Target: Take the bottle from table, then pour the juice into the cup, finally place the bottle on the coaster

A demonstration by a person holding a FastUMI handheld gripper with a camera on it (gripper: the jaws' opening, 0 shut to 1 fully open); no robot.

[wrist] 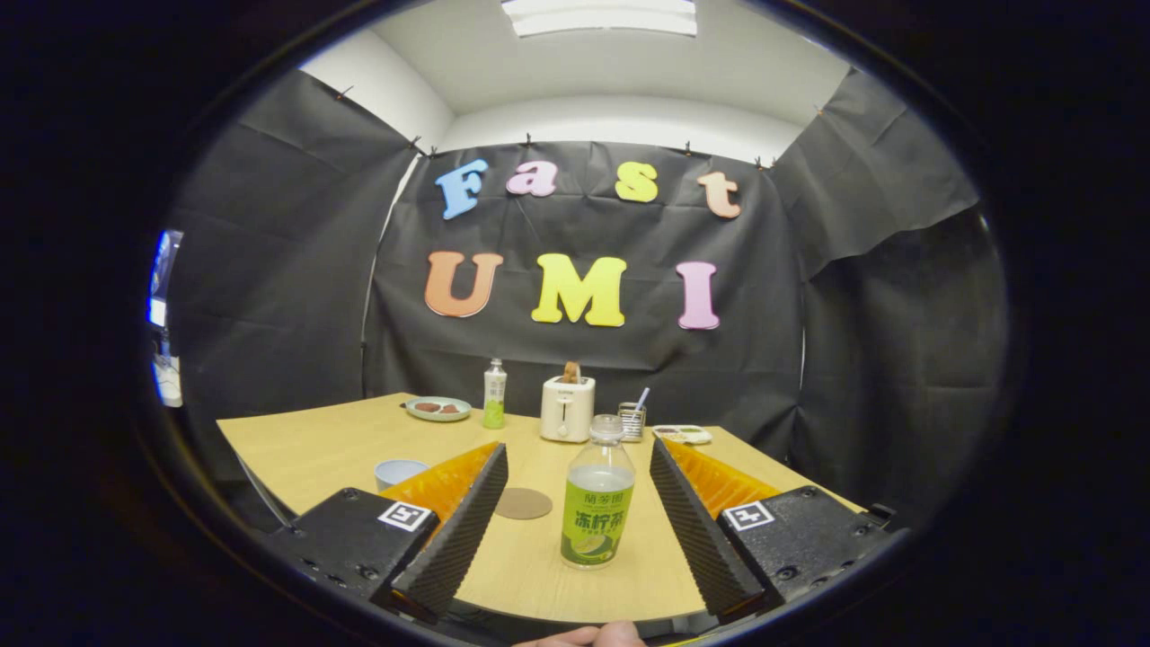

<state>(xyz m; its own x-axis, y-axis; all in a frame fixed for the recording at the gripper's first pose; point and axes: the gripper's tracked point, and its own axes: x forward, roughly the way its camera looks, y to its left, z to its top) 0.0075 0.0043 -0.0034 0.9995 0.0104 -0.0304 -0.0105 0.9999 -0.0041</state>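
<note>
The left finger (458,512) covers part of the cup (398,471); items behind the toaster (567,408) are too small to identify

Bottle (598,492) with green label and clear cap standing upright on wooden table (314,449), between the spread fingers of gripper (579,467), touching neither. Round brown coaster (523,503) lying flat at nine o'clock of bottle, near. Pale cup (398,472) upright, farther at nine o'clock past coaster.
</note>
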